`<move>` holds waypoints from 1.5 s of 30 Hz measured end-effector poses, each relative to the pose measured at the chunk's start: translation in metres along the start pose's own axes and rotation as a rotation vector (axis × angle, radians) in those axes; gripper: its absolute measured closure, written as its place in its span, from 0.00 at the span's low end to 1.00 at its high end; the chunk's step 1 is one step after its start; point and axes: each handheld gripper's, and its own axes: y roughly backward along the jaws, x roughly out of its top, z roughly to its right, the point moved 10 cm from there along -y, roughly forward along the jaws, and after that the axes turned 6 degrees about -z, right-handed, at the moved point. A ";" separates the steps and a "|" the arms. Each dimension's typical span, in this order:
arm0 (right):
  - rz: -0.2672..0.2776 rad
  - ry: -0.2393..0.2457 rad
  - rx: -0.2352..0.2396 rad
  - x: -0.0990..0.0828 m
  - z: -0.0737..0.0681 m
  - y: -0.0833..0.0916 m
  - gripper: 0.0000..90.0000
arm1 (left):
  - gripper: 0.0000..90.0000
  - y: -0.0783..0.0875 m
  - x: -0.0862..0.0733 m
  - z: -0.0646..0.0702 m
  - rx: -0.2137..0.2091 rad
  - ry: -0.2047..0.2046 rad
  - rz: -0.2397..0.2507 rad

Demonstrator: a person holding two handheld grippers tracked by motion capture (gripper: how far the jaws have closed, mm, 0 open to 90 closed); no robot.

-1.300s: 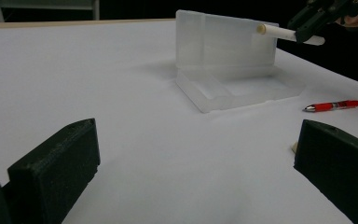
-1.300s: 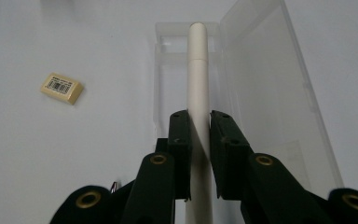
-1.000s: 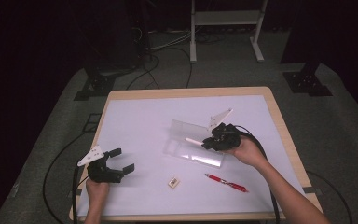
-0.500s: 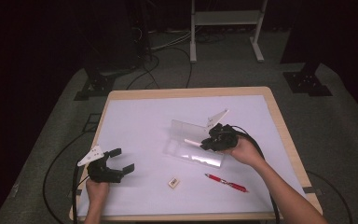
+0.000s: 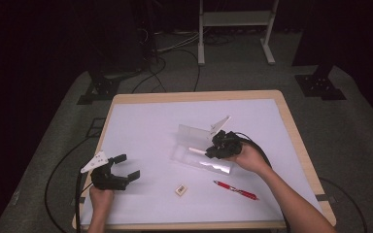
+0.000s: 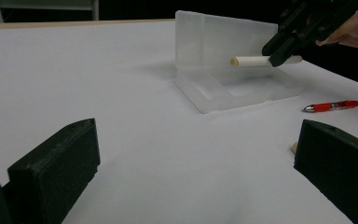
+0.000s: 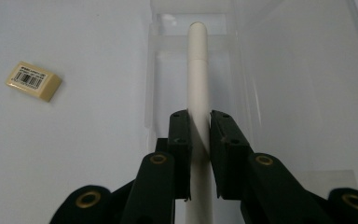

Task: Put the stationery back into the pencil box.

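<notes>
White-covered table (image 5: 145, 121) in a dark, perhaps cable-strewn room; right gripper (image 7: 200, 135) gripping white pen (image 7: 199, 79).

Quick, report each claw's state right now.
Left claw: open, holding nothing, low over the table.
Right claw: shut on the white pen, holding it over the open clear plastic case.

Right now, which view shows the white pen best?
The right gripper view: the white pen runs full length from the right gripper over the clear case. The left gripper view shows it side-on; the high view, tiny.
</notes>
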 end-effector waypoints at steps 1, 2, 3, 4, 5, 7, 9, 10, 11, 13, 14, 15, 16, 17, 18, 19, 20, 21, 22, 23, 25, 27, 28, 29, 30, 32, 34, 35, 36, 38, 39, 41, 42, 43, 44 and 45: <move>-0.002 -0.003 0.002 0.000 0.000 -0.001 0.87 | 0.00 0.000 0.000 0.000 0.000 0.000 0.000; -0.002 -0.005 0.001 0.000 0.000 -0.002 0.87 | 0.00 0.000 0.000 0.000 0.000 0.000 0.000; -0.003 -0.007 0.005 0.000 0.000 -0.003 0.87 | 0.00 0.000 0.000 0.000 0.000 -0.001 0.000; -0.001 -0.006 0.005 0.000 0.001 -0.004 0.87 | 0.00 0.000 0.000 0.000 0.000 -0.001 0.000; -0.002 -0.008 0.006 0.000 0.001 -0.005 0.87 | 0.00 0.000 0.000 0.000 0.000 0.000 0.000; -0.002 -0.010 0.007 0.000 0.001 -0.006 0.87 | 0.00 0.000 0.000 0.000 0.000 0.000 0.000; -0.005 -0.016 0.011 -0.002 0.001 -0.009 0.87 | 0.00 0.000 0.000 0.000 0.000 0.000 0.000; -0.009 -0.022 0.012 -0.002 0.001 -0.010 0.87 | 0.00 0.000 0.000 0.000 0.000 0.000 0.000; -0.009 -0.025 0.014 -0.003 0.001 -0.011 0.87 | 0.00 0.000 0.000 0.000 0.000 -0.001 0.000; -0.013 -0.031 0.017 -0.005 0.001 -0.013 0.87 | 0.00 0.000 0.000 0.000 0.000 -0.001 0.000; -0.014 -0.033 0.018 -0.005 0.002 -0.014 0.87 | 0.00 0.000 0.000 0.000 0.000 -0.002 -0.001; -0.015 -0.040 0.018 -0.006 0.002 -0.015 0.87 | 0.00 0.000 0.000 0.000 0.000 -0.002 -0.001; -0.015 -0.043 0.020 -0.007 0.002 -0.016 0.87 | 0.00 0.000 0.000 0.000 0.000 -0.001 -0.001; -0.016 -0.044 0.019 -0.008 0.003 -0.016 0.87 | 0.00 0.000 0.000 0.000 0.001 0.000 -0.001; -0.018 -0.047 0.021 -0.008 0.004 -0.017 0.87 | 0.00 0.000 0.000 0.000 0.001 -0.001 -0.001; -0.022 -0.051 0.023 -0.009 0.004 -0.018 0.87 | 0.00 0.000 0.000 0.000 0.001 -0.001 -0.002; -0.025 -0.054 0.024 -0.010 0.005 -0.019 0.87 | 0.00 0.000 0.000 0.000 0.001 -0.001 -0.001; -0.028 -0.054 0.022 -0.011 0.005 -0.020 0.87 | 0.00 0.000 0.000 0.000 0.001 -0.001 -0.002; -0.028 -0.058 0.024 -0.011 0.006 -0.021 0.87 | 0.00 0.000 0.000 0.000 0.001 -0.001 -0.002; -0.027 -0.058 0.025 -0.011 0.006 -0.021 0.87 | 0.00 0.000 0.000 0.000 0.001 -0.001 -0.002; -0.027 -0.060 0.024 -0.011 0.006 -0.022 0.87 | 0.00 0.000 0.000 0.000 0.001 -0.001 -0.002; -0.031 -0.057 0.027 -0.011 0.006 -0.023 0.87 | 0.00 0.000 0.000 0.000 0.001 0.000 -0.002; -0.034 -0.056 0.027 -0.011 0.006 -0.024 0.87 | 0.00 0.000 0.000 0.000 0.001 0.000 -0.002; -0.035 -0.057 0.028 -0.011 0.006 -0.025 0.87 | 0.00 0.000 0.000 0.000 0.001 0.000 -0.002; -0.036 -0.057 0.029 -0.011 0.006 -0.025 0.87 | 0.00 0.000 0.000 0.000 0.001 0.000 -0.002; -0.038 -0.060 0.032 -0.012 0.006 -0.026 0.87 | 0.00 0.000 0.000 0.000 0.001 0.000 -0.002; -0.039 -0.062 0.031 -0.012 0.006 -0.027 0.87 | 0.00 0.000 0.000 0.000 0.001 -0.001 -0.002; -0.039 -0.063 0.032 -0.012 0.006 -0.027 0.87 | 0.00 0.000 0.000 0.000 0.001 -0.001 -0.002; -0.039 -0.064 0.033 -0.012 0.006 -0.028 0.87 | 0.00 0.000 0.000 0.000 0.001 -0.001 -0.002; -0.041 -0.066 0.035 -0.012 0.006 -0.028 0.87 | 0.00 0.000 0.000 0.000 0.001 -0.001 -0.002; -0.044 -0.067 0.037 -0.013 0.006 -0.029 0.87 | 0.00 0.000 0.000 0.000 0.001 -0.001 -0.002; -0.046 -0.067 0.039 -0.013 0.006 -0.029 0.87 | 0.00 0.000 0.000 0.000 0.001 -0.001 -0.002; -0.047 -0.067 0.038 -0.013 0.006 -0.030 0.87 | 0.00 0.000 0.000 0.000 0.001 0.000 -0.001; -0.046 -0.069 0.038 -0.013 0.006 -0.030 0.87 | 0.00 0.000 0.000 0.000 0.001 -0.001 -0.002; -0.047 -0.070 0.039 -0.013 0.006 -0.030 0.87 | 0.00 0.000 0.000 0.000 0.001 0.000 -0.001; -0.049 -0.071 0.042 -0.013 0.006 -0.030 0.87 | 0.00 0.000 0.000 0.000 0.001 0.000 -0.001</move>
